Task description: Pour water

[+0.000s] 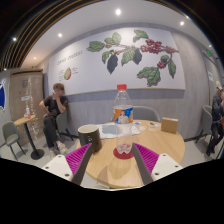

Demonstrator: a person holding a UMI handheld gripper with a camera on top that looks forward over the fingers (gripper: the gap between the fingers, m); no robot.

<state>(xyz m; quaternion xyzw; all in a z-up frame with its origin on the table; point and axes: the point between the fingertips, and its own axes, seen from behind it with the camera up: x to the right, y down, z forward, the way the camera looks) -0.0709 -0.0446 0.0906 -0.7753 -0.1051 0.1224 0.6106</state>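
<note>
Your gripper [123, 152] has its two fingers wide apart, and the water bottle [122, 118] stands between the pads, upright on the round wooden table [160, 140]. You can see a gap at each side of the bottle, so nothing is clamped yet; the bottle rests on its own base.

Taking the bottle as your landmark: a dark cup [89, 134] sits just to its left, a white tray or paper [118, 129] lies behind it, and a small brown box [170, 125] sits well off to its right. A person [54, 112] sits on a chair far behind and to the left.

The main risk is a squeeze that lands off-centre: one finger meets the bottle first and pushes it over, likely toward the cup. The bottle looks like thin plastic, so a hard grip may buckle it and let it slip as you tilt. Whether the cap is on is not clear; check before pouring.
</note>
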